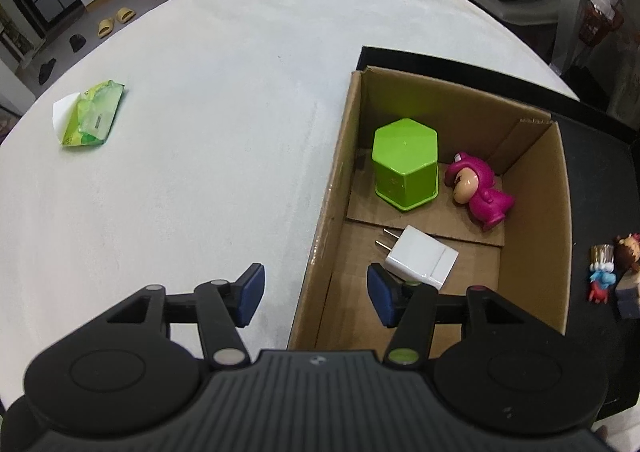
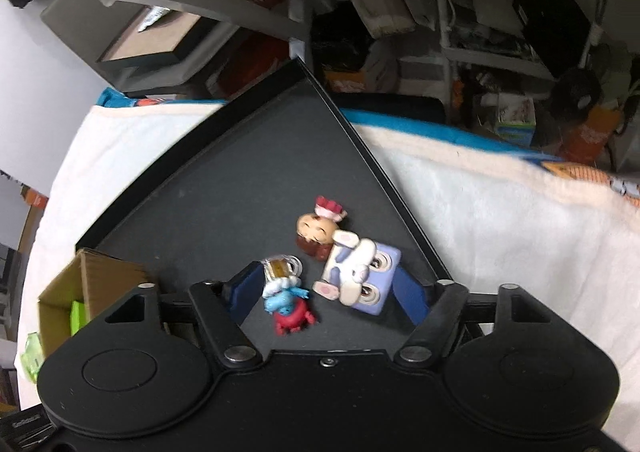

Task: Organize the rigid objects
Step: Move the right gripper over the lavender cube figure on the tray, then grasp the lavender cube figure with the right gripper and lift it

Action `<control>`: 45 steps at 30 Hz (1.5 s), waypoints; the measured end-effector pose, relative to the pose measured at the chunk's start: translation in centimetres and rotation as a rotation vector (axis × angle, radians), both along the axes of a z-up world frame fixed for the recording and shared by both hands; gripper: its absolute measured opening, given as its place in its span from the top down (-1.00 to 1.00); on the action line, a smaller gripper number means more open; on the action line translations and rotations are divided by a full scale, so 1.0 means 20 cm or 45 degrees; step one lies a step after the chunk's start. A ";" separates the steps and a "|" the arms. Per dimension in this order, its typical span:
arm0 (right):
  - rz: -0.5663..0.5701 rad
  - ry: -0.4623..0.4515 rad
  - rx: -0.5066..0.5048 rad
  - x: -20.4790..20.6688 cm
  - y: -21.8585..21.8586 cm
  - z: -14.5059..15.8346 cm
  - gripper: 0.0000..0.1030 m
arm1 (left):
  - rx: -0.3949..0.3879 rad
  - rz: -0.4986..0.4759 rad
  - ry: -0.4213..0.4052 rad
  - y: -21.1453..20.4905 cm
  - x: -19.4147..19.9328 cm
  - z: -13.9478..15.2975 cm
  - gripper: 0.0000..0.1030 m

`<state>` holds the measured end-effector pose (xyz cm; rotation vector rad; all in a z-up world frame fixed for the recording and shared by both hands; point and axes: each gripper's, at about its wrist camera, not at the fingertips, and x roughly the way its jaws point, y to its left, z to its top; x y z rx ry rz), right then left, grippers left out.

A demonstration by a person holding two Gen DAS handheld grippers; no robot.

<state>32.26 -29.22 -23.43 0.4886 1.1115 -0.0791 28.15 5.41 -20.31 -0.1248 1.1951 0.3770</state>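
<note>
In the left wrist view a cardboard box holds a green hexagonal container, a pink figurine lying on its side and a white plug charger. My left gripper is open and straddles the box's left wall, with one pad outside and one inside near the charger. In the right wrist view my right gripper hangs open over a black tray. A small blue-and-red figurine and a lavender rabbit block lie between its pads. A brown-haired doll lies just beyond.
A green tissue pack lies on the white cloth at the left. The box stands on the black tray, whose raised rim runs along the far side. Shelves and clutter stand beyond the table edge.
</note>
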 end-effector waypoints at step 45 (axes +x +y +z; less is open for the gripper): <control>0.139 -0.064 -0.029 -0.01 0.10 0.16 0.13 | -0.069 0.002 -0.031 -0.01 0.01 0.02 -0.07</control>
